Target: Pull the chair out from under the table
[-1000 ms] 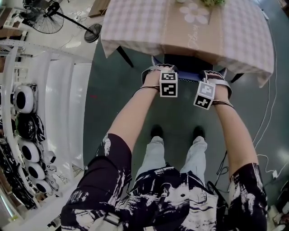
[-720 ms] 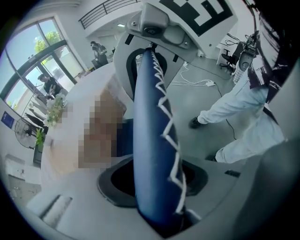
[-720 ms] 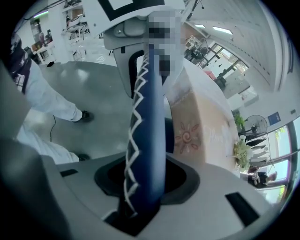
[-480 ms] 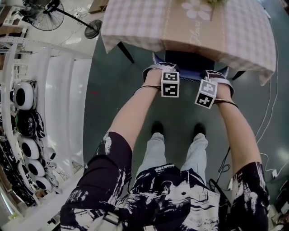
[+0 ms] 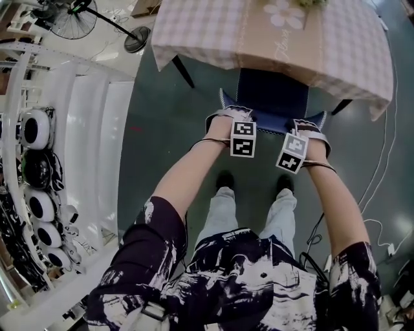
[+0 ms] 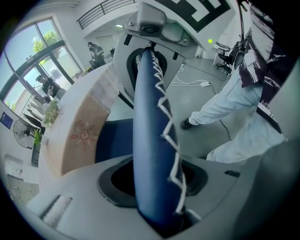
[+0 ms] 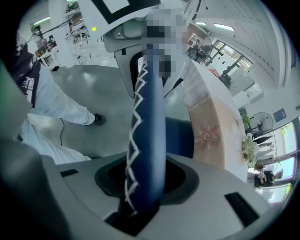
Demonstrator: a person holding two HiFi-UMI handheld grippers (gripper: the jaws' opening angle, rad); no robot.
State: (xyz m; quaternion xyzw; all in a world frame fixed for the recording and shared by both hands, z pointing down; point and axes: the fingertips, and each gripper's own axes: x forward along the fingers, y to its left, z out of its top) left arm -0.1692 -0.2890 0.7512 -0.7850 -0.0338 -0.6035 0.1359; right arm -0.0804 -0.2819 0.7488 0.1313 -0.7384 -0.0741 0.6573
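The chair [image 5: 272, 90] has a dark blue seat and a blue backrest [image 5: 268, 116] edged with white zigzag stitching. Its seat shows partly out from under the table [image 5: 194, 26], which wears a checked cloth. My left gripper [image 5: 228, 115] is shut on the backrest's left end and my right gripper [image 5: 310, 126] on its right end. Both sets of jaws have just been closing on it. The backrest [image 6: 154, 140] runs up between the jaws in the left gripper view, and the backrest [image 7: 147, 140] does the same in the right gripper view.
The person's feet [image 5: 225, 181] stand just behind the chair. A dark table leg [image 5: 183, 71] slants at the left. A white rack with round devices [image 5: 39, 161] lines the left side, and a fan [image 5: 65, 19] stands beyond it. Cables [image 5: 381, 194] lie on the floor at right.
The chair has slid out from under the table toward the person, with both grippers moving back on its backrest. More of the blue seat now shows.
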